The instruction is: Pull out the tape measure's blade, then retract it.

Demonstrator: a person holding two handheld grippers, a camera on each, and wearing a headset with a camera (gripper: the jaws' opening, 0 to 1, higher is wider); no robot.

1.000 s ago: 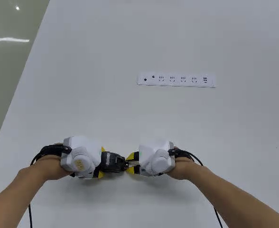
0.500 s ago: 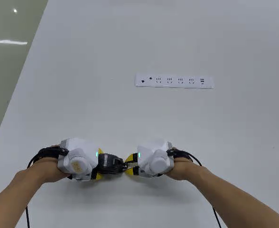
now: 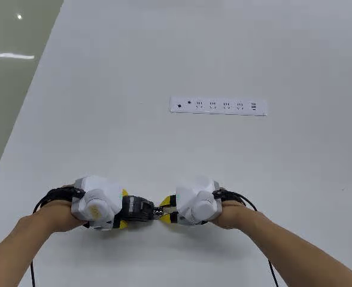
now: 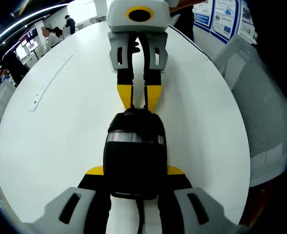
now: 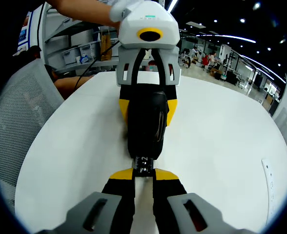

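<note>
A black tape measure lies low over the white table, gripped across its body by my left gripper, which is shut on it. In the left gripper view the case sits between my yellow-tipped jaws. My right gripper faces it from the right, shut on the blade's end hook. Its yellow tips pinch the hook right at the case's mouth. Hardly any blade shows between case and tips.
A white power strip lies flat farther back on the table, right of centre. The table's left edge runs diagonally beside a grey floor. A mesh chair stands off the table's side. Black cables trail from both grippers.
Both grippers keep their hold and their spacing looks the same. The whole picture has shifted a little with the head.
</note>
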